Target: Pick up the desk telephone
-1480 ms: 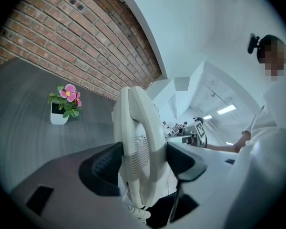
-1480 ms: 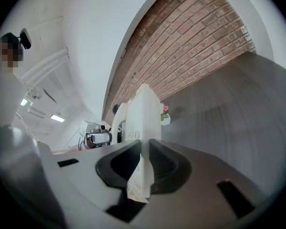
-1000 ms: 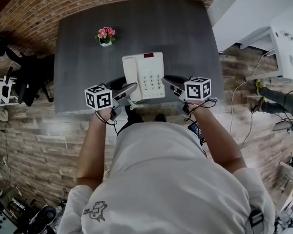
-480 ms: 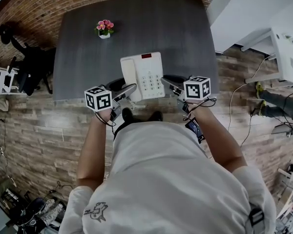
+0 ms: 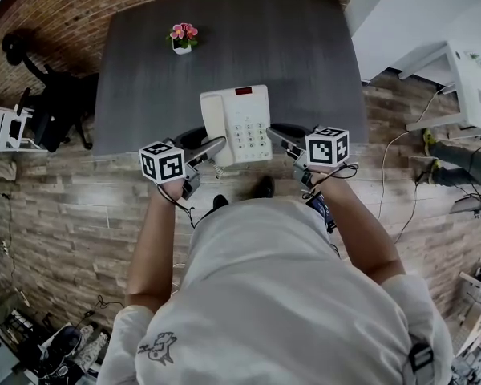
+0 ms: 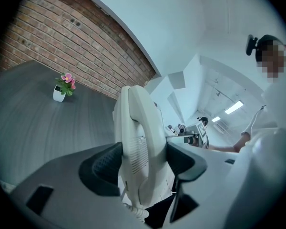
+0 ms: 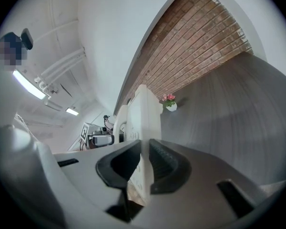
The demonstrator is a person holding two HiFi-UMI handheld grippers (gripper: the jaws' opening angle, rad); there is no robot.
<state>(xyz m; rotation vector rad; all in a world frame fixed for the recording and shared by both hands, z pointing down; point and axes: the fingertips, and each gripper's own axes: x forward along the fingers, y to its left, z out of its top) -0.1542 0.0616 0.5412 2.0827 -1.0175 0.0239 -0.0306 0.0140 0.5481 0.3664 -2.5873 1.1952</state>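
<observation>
Left gripper (image 6: 143, 163) up first: spread wide, both dark pads pressed onto the handset side of the desk telephone (image 5: 239, 125), white handset filling the gap between the jaws. Dangling just beneath, the coiled cord (image 6: 135, 213). Further back, on the left part of the grey surface (image 5: 305, 62) and well apart from the action, a small white flower pot (image 5: 183, 38) with pink blooms, standing upright. Brick wall (image 6: 62, 37) behind it. Centre now: telephone carried between both grippers, keypad facing up, red window at its far end, handset along its left side. Near end poking out past the surface's near edge, over the plank floor (image 5: 64, 207). Over to the right gripper (image 7: 145, 168): jaws nearly together, pinching the thin right edge of the telephone's body, a ribbed pad on either face. Bare forearms (image 5: 148, 239) trailing back from both grippers to a light shirt (image 5: 264, 295). Far right, off the surface, white furniture (image 5: 473, 79) and loose cables (image 5: 389, 175) on the floor.
</observation>
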